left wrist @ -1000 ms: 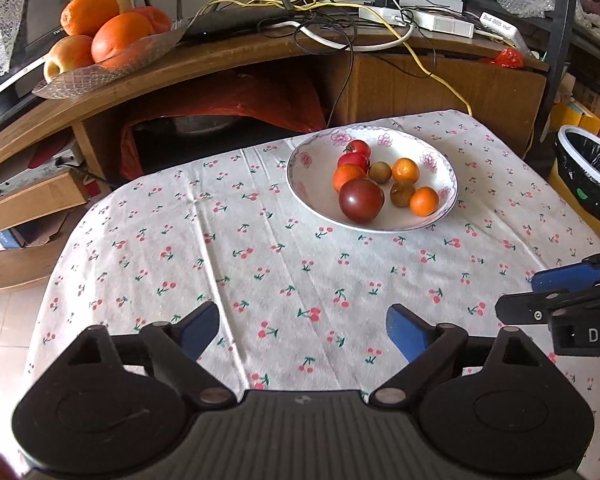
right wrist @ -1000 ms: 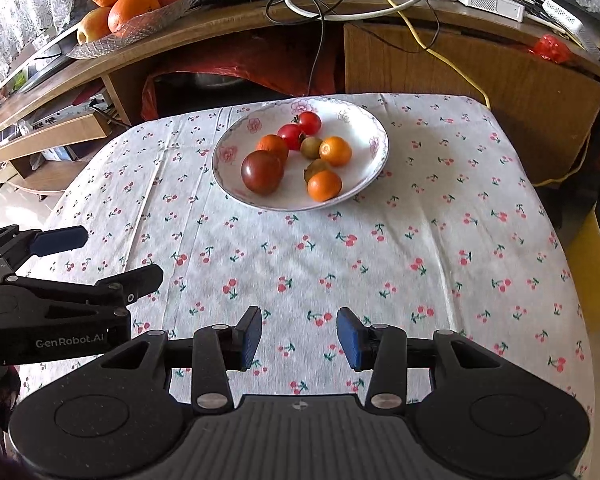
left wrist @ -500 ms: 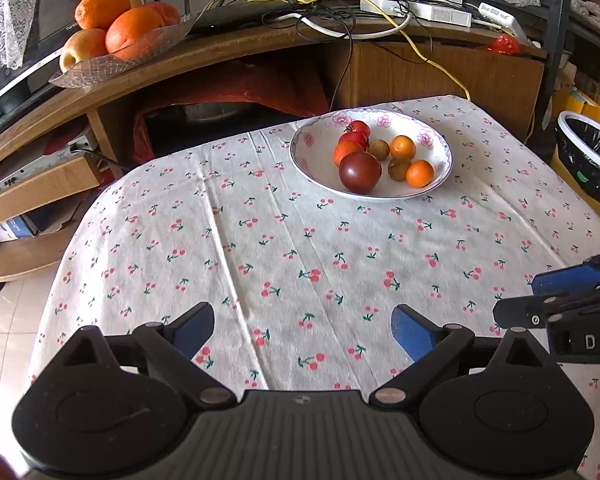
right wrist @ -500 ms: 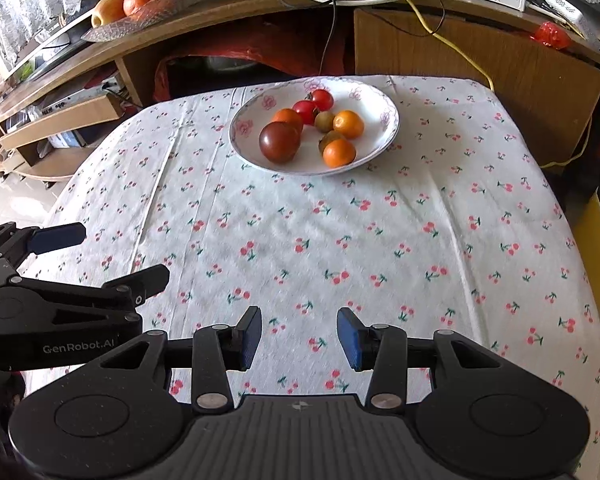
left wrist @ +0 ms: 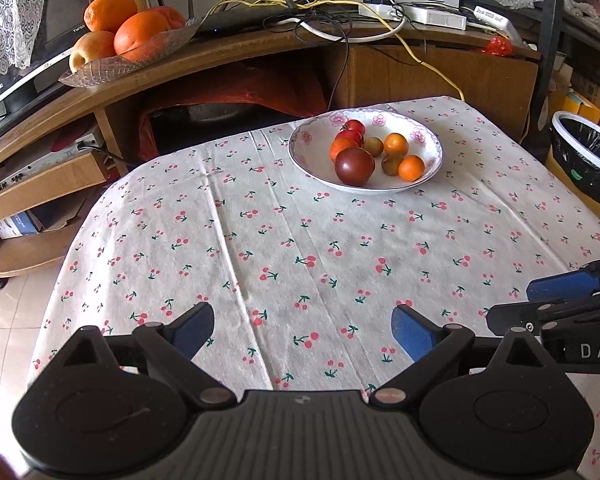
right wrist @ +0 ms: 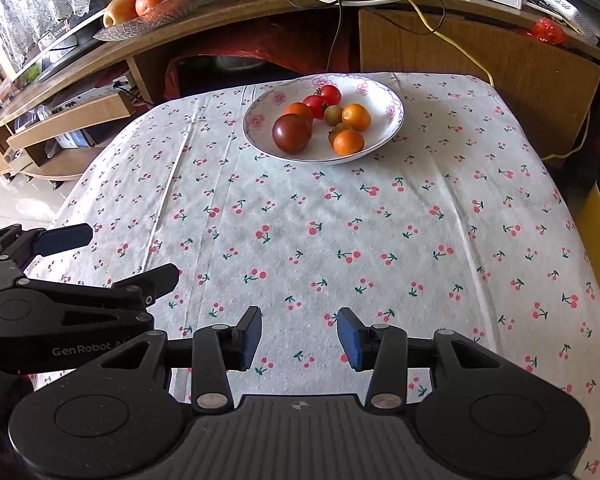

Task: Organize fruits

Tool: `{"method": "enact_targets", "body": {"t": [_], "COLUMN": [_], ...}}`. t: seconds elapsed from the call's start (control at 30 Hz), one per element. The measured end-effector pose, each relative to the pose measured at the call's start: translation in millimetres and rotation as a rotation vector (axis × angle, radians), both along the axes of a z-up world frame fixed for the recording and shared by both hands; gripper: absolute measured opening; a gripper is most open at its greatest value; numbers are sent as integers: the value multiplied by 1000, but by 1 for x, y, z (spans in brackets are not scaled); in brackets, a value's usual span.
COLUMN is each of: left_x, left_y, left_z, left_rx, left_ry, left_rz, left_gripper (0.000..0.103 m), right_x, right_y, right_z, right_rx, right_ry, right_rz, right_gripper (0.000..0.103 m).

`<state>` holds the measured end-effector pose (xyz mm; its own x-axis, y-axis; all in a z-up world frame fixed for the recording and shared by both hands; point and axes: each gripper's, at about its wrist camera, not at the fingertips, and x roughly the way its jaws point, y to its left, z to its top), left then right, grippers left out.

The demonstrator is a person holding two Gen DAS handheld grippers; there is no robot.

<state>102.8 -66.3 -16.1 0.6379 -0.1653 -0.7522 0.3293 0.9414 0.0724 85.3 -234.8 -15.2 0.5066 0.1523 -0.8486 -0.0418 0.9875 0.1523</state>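
Fruits (left wrist: 376, 153) in bowl (left wrist: 308, 156) at far tabletop (left wrist: 300, 240) edge, partly overlapping. Bin (left wrist: 588, 160) cut off right. Left gripper (left wrist: 302, 330) wide apart, right gripper (right wrist: 299, 336) apart, both empty, over near edge.

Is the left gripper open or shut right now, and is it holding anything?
Open and empty. The left gripper has its blue pads spread wide, with only the tablecloth showing between them.

Fruit bowl (right wrist: 384, 136) far across tablecloth (right wrist: 300, 220); right gripper (right wrist: 299, 337) jaws apart, empty.
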Motion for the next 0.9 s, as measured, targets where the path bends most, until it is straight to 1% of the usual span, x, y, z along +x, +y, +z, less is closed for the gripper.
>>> {"method": "enact_targets", "body": {"t": [0.47, 0.9], "left_x": [-16, -34], "left_y": [-2, -7], "left_z": [5, 8], "left_rx": [11, 56], "left_ry": [-21, -52], "left_rz": [-7, -13], "left_gripper": [103, 103], "right_x": [-16, -29], "right_y": [2, 6], "right_z": [5, 11], "right_rx": [10, 20], "right_ry": [-10, -27], "right_rz": [-4, -2], "right_gripper": [39, 40]}}
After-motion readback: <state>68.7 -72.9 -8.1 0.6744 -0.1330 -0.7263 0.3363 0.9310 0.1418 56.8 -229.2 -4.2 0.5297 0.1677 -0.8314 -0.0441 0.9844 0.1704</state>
